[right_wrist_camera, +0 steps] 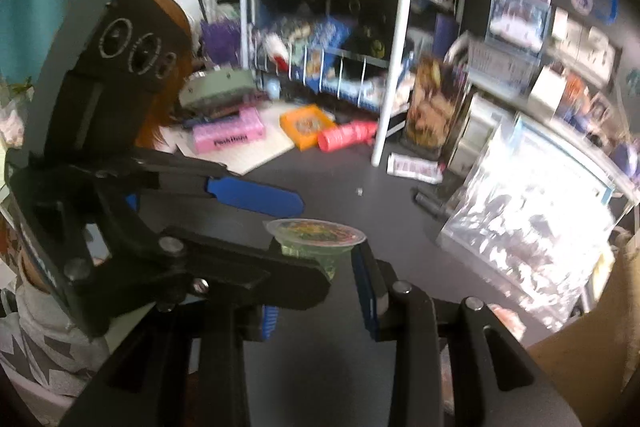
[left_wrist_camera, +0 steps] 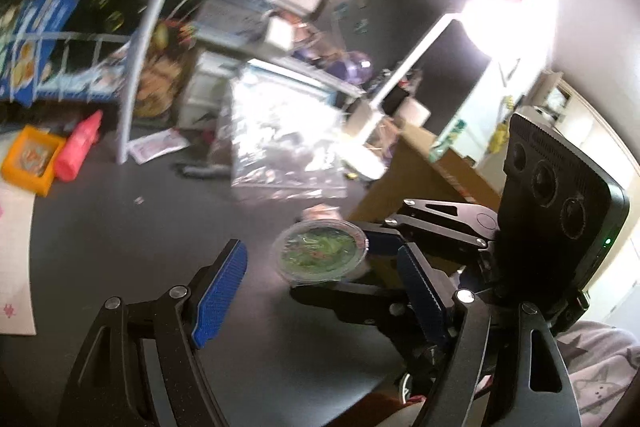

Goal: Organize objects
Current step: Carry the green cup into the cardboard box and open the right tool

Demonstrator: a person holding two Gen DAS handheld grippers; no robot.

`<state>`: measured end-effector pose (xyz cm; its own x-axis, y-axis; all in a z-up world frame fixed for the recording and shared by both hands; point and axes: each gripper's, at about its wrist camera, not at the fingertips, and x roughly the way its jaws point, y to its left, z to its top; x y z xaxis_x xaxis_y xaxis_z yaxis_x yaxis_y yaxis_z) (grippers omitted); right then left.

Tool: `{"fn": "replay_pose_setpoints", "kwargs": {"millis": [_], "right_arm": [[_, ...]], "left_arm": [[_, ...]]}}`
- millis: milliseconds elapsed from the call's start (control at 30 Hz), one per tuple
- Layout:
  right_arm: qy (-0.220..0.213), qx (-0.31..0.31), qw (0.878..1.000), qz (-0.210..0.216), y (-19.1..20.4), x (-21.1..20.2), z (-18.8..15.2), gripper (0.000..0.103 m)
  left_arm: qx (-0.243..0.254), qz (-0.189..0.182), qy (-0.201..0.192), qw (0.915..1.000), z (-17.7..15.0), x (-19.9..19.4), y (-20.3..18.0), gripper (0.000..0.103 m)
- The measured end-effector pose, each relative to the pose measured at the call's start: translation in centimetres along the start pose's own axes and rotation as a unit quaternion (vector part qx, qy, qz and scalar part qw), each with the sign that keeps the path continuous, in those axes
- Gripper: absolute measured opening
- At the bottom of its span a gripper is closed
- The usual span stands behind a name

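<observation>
A small clear jelly cup (left_wrist_camera: 320, 251) with a green printed lid is held above the dark desk (left_wrist_camera: 120, 235). My right gripper (right_wrist_camera: 316, 267) is shut on this cup (right_wrist_camera: 316, 239), its blue pads at the cup's sides. It enters the left wrist view from the right, holding the cup (left_wrist_camera: 366, 251). My left gripper (left_wrist_camera: 316, 283) is open, its blue fingers (left_wrist_camera: 220, 291) spread wide, just below and beside the cup. The left gripper crosses the right wrist view at the left, its blue finger (right_wrist_camera: 256, 193) just behind the cup.
A white wire rack (right_wrist_camera: 392, 75) with boxes stands at the back. An orange box (right_wrist_camera: 306, 125), a red bottle (right_wrist_camera: 346, 139) and a pink case (right_wrist_camera: 228, 135) lie near it. A shiny plastic bag (right_wrist_camera: 532, 223) and a cardboard box (left_wrist_camera: 416, 179) sit at the right.
</observation>
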<state>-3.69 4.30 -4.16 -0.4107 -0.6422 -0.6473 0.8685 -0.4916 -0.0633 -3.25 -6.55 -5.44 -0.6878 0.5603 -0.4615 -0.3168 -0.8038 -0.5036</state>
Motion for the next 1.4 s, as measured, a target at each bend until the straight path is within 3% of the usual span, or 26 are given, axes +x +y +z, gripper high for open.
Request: {"fn": "replay_pose_setpoints", "kwargs": {"millis": [133,400,667,1033,1400], "right_arm": [[-0.032,-0.011,0.999,-0.015,0.2,-2.8,0.3,0.03],[-0.07,-0.004,0.996,-0.045,-1.6,-7.8,0.1,0.03],[-0.092,0.03,0.992,-0.079,-6.0,-12.7,-1.5,0.03],[-0.075,0.095,0.984,-0.127,-12.6,-16.4,-5.2,0.03],[-0.035,0.135,0.98,-0.144,-16.7,-16.6,-7.4,0.029]], "left_arm": [[0.015,-0.026,-0.006,0.9995,0.9,-0.3,-2.5,0.063],[0.065,-0.025,-0.006,0.9976,3.3,0.8,-7.7,0.061],[0.112,-0.043,0.019,0.9926,5.7,4.9,-13.1,0.061],[0.148,-0.077,0.085,0.9823,7.5,13.1,-18.1,0.06],[0.156,-0.083,0.128,0.9759,7.7,17.4,-19.4,0.059]]}}
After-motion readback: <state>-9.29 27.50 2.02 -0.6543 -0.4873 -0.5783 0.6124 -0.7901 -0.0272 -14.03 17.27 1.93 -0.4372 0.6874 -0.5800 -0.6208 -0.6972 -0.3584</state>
